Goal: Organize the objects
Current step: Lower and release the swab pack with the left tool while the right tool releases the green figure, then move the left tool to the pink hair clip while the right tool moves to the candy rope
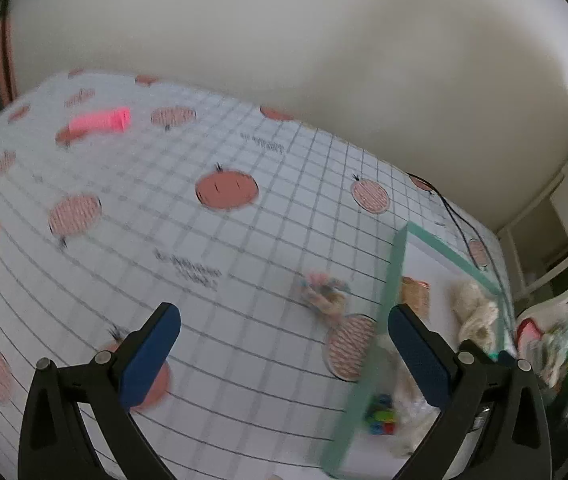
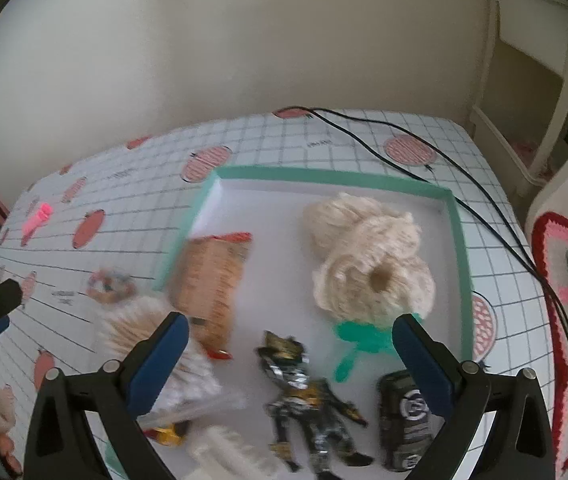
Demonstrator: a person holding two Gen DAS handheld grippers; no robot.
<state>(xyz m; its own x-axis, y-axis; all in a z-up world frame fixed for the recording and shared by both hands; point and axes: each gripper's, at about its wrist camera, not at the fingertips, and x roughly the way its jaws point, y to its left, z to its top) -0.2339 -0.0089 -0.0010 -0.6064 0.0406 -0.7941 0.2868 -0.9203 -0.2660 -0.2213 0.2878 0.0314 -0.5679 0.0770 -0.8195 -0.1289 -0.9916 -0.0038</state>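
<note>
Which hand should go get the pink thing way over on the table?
Probably the left. The left gripper is open and empty above the tablecloth, where the pink object lies ahead. The right gripper hovers over the green-rimmed tray, farther from it.

The surface (image 2: 364, 136) wears a grid cloth with red circles. On it lie a green-rimmed tray (image 2: 324, 178), a pink item (image 2: 37, 218) well apart, a small ring-shaped trinket (image 2: 110, 285) just beside the tray, and a black cable (image 2: 464, 184).
</note>
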